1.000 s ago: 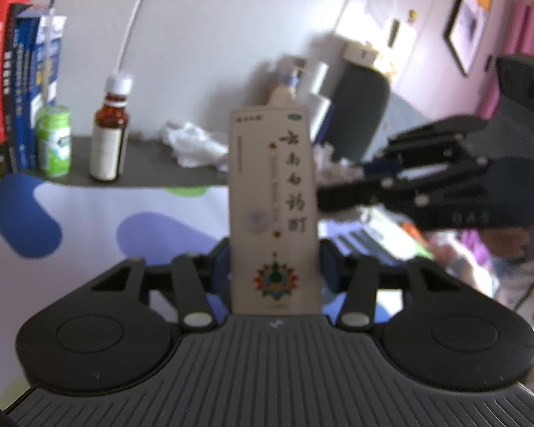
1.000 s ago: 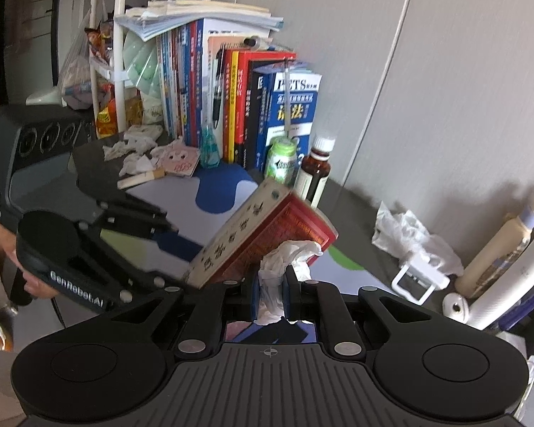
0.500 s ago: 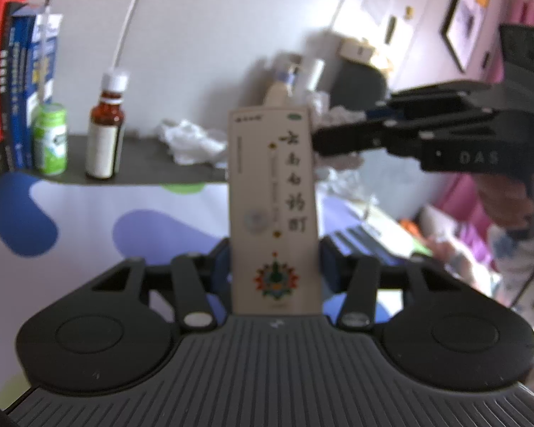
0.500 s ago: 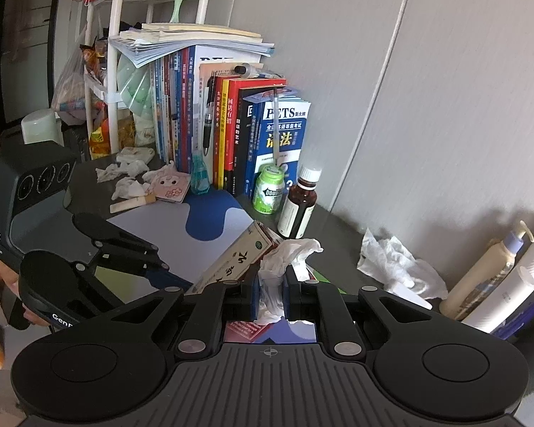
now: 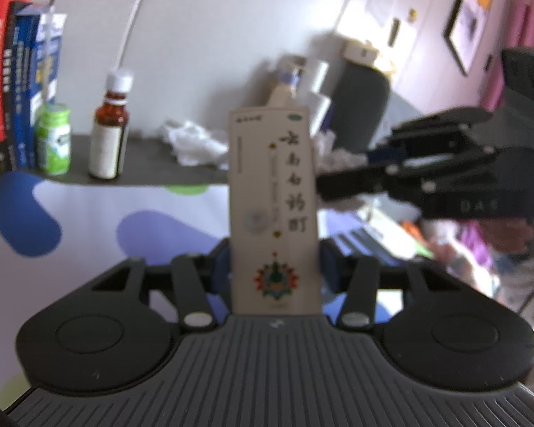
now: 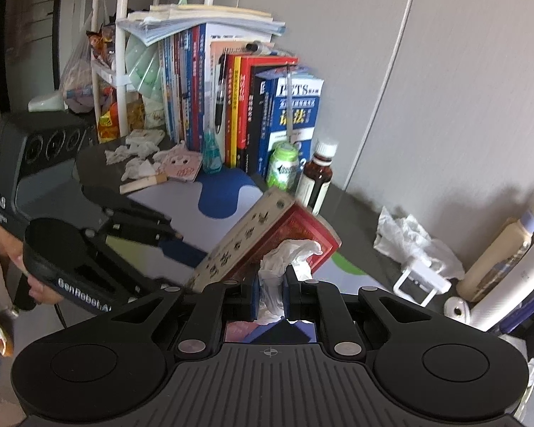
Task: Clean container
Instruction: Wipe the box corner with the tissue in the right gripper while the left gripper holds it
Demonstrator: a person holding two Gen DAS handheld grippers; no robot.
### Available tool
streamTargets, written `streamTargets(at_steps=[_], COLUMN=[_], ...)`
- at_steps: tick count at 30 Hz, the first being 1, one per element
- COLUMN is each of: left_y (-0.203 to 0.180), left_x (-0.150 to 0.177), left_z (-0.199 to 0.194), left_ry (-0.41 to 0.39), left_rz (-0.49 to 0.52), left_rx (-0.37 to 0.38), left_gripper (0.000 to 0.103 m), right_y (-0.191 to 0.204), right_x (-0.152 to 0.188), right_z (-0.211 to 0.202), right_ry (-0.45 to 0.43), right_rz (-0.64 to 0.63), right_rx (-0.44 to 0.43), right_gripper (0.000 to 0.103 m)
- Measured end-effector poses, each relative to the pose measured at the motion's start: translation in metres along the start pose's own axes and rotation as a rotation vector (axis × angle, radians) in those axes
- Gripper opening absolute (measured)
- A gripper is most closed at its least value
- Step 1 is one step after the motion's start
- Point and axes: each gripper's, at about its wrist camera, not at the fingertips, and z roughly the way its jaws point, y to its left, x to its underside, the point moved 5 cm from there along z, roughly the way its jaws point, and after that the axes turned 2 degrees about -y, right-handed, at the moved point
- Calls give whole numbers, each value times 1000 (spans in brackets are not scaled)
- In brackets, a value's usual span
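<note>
The tongs (image 6: 271, 293) were ribbed matt black plastic, the tissue (image 6: 284, 256) crumpled soft paper, the box (image 5: 274, 210) smooth printed cardboard.

The tall cream cardboard box with printed characters (image 5: 274, 210) has its lower end hidden behind the left gripper (image 5: 273, 270) body, and it covers the right gripper (image 6: 271, 293) fingertips in the left wrist view. In the right wrist view the crumpled white tissue (image 6: 284, 259) hides part of the box's red side. The row of upright books (image 5: 14, 82) is cut off by the picture's left edge. The framed picture (image 5: 471, 10) on the wall is too blurred to read.
</note>
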Motion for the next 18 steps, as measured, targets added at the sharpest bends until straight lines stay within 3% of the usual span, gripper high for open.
streamTargets(at_steps=[18], left_y=[1], left_x=[-1], left_z=[-3], left_ry=[-8], left_rz=[1], left_rx=[-7], left_gripper=[49], right_y=[12], right_x=[22], right_z=[13], right_ry=[69], right_rz=[-1], right_rx=[-24], right_gripper=[12])
